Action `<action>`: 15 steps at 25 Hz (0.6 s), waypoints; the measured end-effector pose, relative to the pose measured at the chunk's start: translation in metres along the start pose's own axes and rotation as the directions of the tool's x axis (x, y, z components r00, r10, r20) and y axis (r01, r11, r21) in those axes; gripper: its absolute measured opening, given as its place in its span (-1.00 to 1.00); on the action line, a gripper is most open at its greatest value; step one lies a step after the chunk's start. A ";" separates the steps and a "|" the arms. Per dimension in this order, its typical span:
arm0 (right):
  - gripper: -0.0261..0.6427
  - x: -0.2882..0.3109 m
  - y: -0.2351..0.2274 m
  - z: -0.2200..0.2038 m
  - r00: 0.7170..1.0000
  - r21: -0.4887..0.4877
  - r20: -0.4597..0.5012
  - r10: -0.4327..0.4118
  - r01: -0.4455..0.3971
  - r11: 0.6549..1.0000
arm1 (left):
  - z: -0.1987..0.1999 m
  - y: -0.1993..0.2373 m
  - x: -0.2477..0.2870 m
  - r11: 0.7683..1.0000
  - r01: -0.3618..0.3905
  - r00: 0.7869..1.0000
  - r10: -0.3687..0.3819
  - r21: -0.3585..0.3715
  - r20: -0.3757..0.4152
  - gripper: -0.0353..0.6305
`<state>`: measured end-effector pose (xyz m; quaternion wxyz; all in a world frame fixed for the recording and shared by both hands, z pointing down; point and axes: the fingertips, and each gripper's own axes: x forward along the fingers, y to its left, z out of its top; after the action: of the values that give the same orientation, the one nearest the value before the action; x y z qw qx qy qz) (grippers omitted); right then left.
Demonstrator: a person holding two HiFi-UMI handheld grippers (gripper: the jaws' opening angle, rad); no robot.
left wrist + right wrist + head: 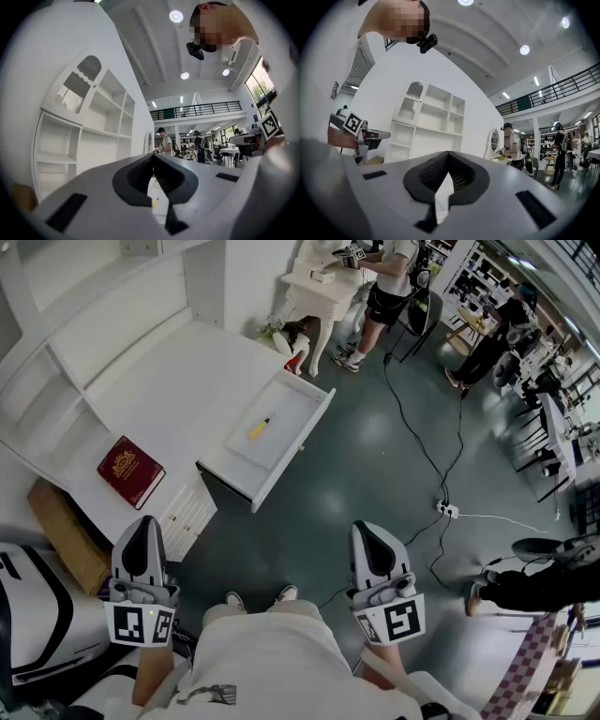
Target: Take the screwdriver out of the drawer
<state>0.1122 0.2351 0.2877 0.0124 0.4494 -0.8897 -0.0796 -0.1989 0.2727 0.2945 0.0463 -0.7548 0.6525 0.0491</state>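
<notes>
A yellow screwdriver [259, 428] lies inside the open white drawer [292, 454], which is pulled out of the white desk [178, 381]. Both grippers are held close to the person's body, well short of the drawer. My left gripper [139, 529] is shut with nothing in it; in the left gripper view its jaws [152, 157] meet at the tip, and the screwdriver [154, 202] shows small through the gap below them. My right gripper [367, 531] is likewise shut and empty, its pads [440, 171] closing together at the tip [448, 153].
A red book [130, 471] lies on the desk's left side, with a cardboard box [67, 535] beside the desk. White shelves [429, 122] rise behind the desk. A cable and power strip [446, 510] cross the floor. People stand at a far table [323, 282].
</notes>
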 end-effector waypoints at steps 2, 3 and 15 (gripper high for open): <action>-0.90 -0.002 0.005 0.002 1.000 0.000 0.002 0.004 -0.004 1.000 | 0.003 0.002 -0.006 1.000 -0.004 1.000 0.004 0.001 0.004 -0.84; -0.90 -0.003 0.007 0.003 1.000 -0.001 0.002 0.007 -0.007 1.000 | 0.005 0.002 -0.008 1.000 -0.005 1.000 0.005 0.002 0.007 -0.84; -0.90 -0.018 0.000 0.006 0.994 0.023 0.045 0.098 -0.099 0.995 | 0.003 -0.017 -0.008 0.999 0.009 1.000 -0.009 -0.033 -0.015 -0.84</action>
<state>0.1222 0.2503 0.2829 -0.0089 0.4031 -0.9118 -0.0774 -0.1836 0.2837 0.2925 0.0293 -0.7588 0.6485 0.0539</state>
